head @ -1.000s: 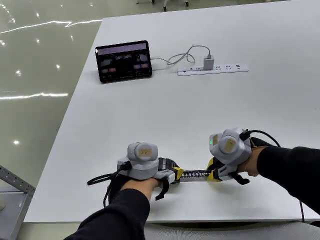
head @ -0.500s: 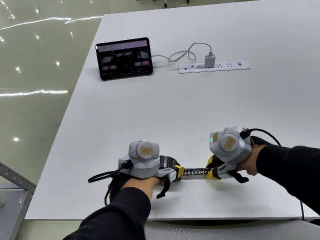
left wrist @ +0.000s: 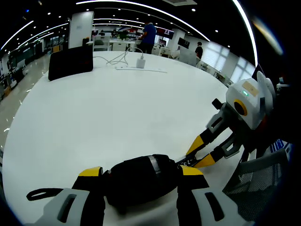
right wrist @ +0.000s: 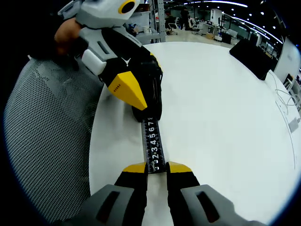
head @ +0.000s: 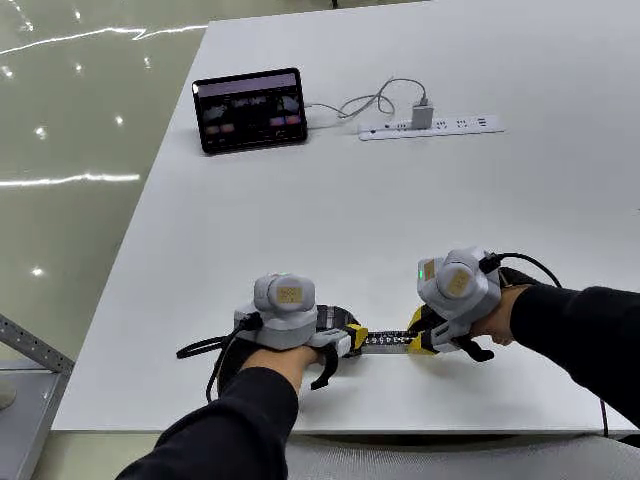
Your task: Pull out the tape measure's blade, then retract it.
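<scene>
The black tape measure case (head: 336, 322) lies on the white table (head: 400, 220) near its front edge, and my left gripper (head: 350, 338) is shut on it; its yellow-tipped jaws press both sides of the case (left wrist: 141, 181). A short stretch of numbered blade (head: 386, 343) runs right from the case to my right gripper (head: 418, 344). In the right gripper view the blade (right wrist: 152, 141) reaches from the case (right wrist: 149, 96) to my right gripper (right wrist: 156, 168), which is shut on the blade's end. The right gripper (left wrist: 202, 151) also shows in the left gripper view.
A dark tablet (head: 250, 108) stands at the back left of the table. A white power strip (head: 432, 127) with a charger and cable lies beside it. The table's front edge runs just below the grippers. A mesh chair (right wrist: 42, 141) sits behind that edge.
The right gripper has moved slightly left toward the case, so the exposed blade is a little shorter. The left gripper keeps its hold on the case.
</scene>
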